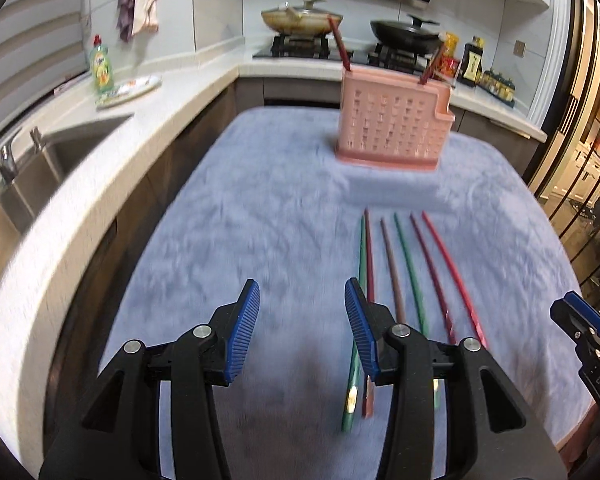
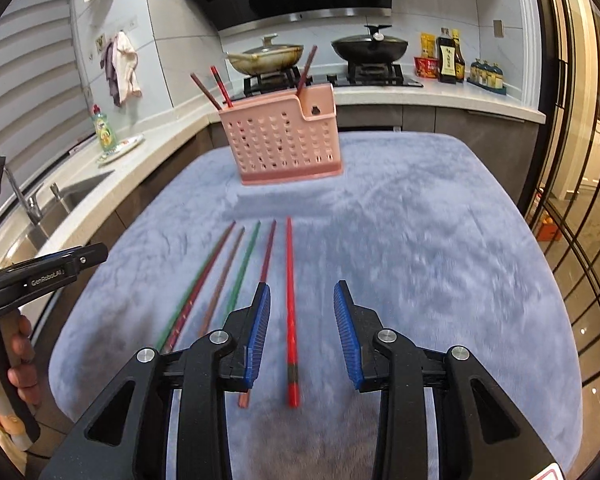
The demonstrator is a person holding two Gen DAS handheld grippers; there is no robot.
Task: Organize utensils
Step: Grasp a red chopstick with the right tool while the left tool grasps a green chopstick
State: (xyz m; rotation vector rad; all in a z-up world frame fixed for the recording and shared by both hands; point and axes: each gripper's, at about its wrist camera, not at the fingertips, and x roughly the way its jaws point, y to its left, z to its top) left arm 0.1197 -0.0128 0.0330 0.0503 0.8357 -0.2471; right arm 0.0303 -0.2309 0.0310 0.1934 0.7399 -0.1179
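Left tongs (image 1: 302,312): apart, empty, above bare cloth (image 1: 260,200) left of chopsticks (image 1: 404,268)
Right tongs (image 2: 302,312): apart, empty, straddling red chopstick (image 2: 290,300)
Holder (image 2: 284,140): far table edge, open cloth between it and chopsticks

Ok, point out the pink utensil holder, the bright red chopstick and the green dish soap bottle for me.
pink utensil holder (image 2: 286,144): right wrist view, middle of its perforated front wall.
bright red chopstick (image 2: 290,300): right wrist view, mid-shaft, between the open fingers.
green dish soap bottle (image 1: 102,68): left wrist view, on its label.
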